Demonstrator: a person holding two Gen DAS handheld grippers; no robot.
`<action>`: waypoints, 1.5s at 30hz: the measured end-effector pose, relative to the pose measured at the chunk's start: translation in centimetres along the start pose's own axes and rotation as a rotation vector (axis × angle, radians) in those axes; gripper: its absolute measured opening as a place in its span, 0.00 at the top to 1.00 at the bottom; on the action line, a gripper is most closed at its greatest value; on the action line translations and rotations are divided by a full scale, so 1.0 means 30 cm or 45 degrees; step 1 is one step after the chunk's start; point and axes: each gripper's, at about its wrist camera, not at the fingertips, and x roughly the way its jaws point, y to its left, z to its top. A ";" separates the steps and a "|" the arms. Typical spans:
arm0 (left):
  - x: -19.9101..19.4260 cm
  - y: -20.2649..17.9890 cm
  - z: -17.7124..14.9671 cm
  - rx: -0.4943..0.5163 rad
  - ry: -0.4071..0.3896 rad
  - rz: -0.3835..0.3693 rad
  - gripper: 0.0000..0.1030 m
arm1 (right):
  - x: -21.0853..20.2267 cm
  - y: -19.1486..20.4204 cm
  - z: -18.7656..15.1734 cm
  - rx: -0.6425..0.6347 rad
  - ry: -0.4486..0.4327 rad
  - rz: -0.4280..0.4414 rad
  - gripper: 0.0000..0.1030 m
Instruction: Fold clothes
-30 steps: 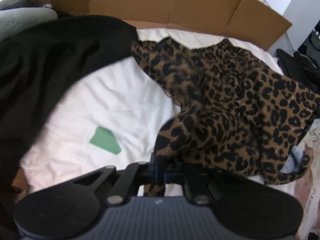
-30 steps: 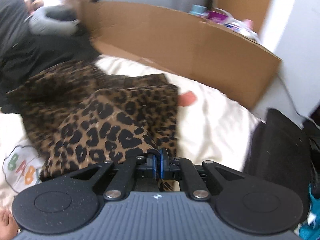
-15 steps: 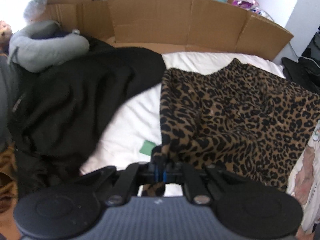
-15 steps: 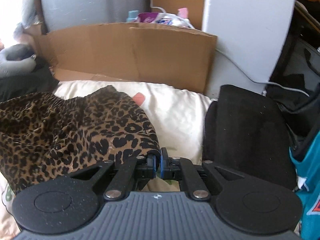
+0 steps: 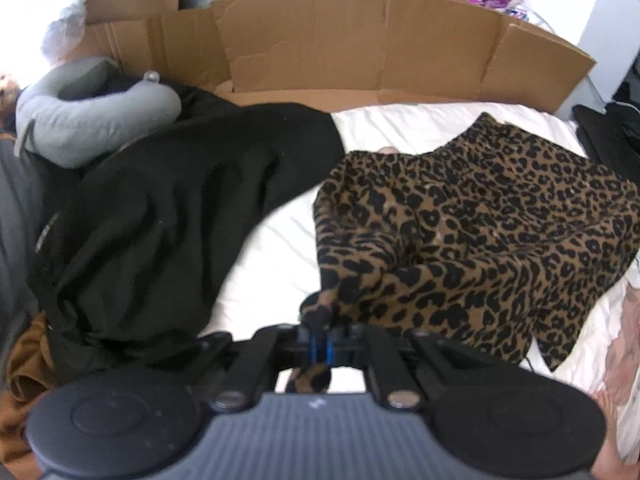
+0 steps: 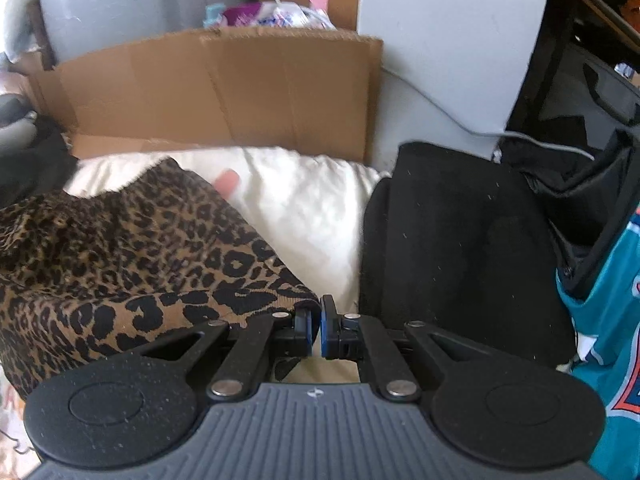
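Observation:
A leopard-print garment [image 5: 480,220] lies spread over the white sheet [image 5: 276,248], lifted at its near edge. My left gripper [image 5: 320,346] is shut on the garment's near left corner, and a tail of cloth hangs below the blue pads. In the right wrist view the same leopard garment [image 6: 120,260] stretches off to the left. My right gripper [image 6: 316,328] is shut on its near right corner, the hem bunched against the left pad.
A black garment [image 5: 168,216] and a grey neck pillow [image 5: 80,120] lie at the left of the bed. A cardboard wall [image 5: 360,44] lines the far edge. A folded black pile [image 6: 460,240] and a teal jersey [image 6: 608,320] sit to the right.
The left gripper rose with its corner and the green patch on the sheet went out of sight. The right gripper swung rightward, drawing the garment out wide, with the black pile now in its view.

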 end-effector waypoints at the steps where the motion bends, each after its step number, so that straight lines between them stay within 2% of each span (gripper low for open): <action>1: 0.023 0.003 -0.006 -0.013 0.005 0.001 0.95 | 0.016 -0.007 -0.005 0.002 0.012 -0.008 0.98; 11: 0.249 0.050 -0.016 -0.116 0.005 0.039 0.91 | 0.190 -0.044 -0.044 0.004 0.125 -0.091 0.98; 13: 0.284 0.059 0.000 -0.141 0.011 0.076 0.84 | 0.226 -0.045 -0.051 0.008 0.153 -0.113 0.97; 14: 0.302 0.063 0.007 -0.154 0.015 0.094 0.71 | 0.243 -0.046 -0.055 0.014 0.171 -0.123 0.95; 15: 0.319 0.067 0.015 -0.166 0.018 0.112 0.47 | 0.261 -0.049 -0.061 0.030 0.200 -0.127 0.90; 16: 0.336 0.071 0.022 -0.179 0.020 0.130 0.38 | 0.277 -0.053 -0.068 0.045 0.232 -0.127 0.81; 17: 0.339 0.076 0.024 -0.192 0.010 0.129 0.33 | 0.285 -0.056 -0.076 0.049 0.249 -0.129 0.78; 21: 0.328 0.067 0.016 -0.198 0.006 0.097 0.32 | 0.269 -0.065 -0.116 0.066 0.266 -0.137 0.67; 26: 0.274 0.068 -0.038 -0.225 0.001 0.087 0.32 | 0.206 -0.084 -0.173 0.087 0.272 -0.131 0.66; 29: 0.242 0.080 -0.087 -0.287 -0.002 0.064 0.32 | 0.156 -0.091 -0.202 0.058 0.203 -0.080 0.66; 31: 0.219 0.083 -0.113 -0.320 0.001 0.081 0.32 | 0.127 -0.085 -0.222 0.085 0.195 -0.039 0.66; 35: 0.171 0.050 -0.176 -0.400 -0.022 0.035 0.32 | 0.078 -0.044 -0.264 0.118 0.179 0.053 0.66; 41: 0.153 -0.076 -0.285 -0.416 -0.026 -0.078 0.31 | 0.042 0.032 -0.315 0.191 0.159 0.231 0.66; 45: 0.165 -0.147 -0.335 -0.385 0.004 -0.096 0.32 | 0.071 0.086 -0.346 0.222 0.183 0.361 0.66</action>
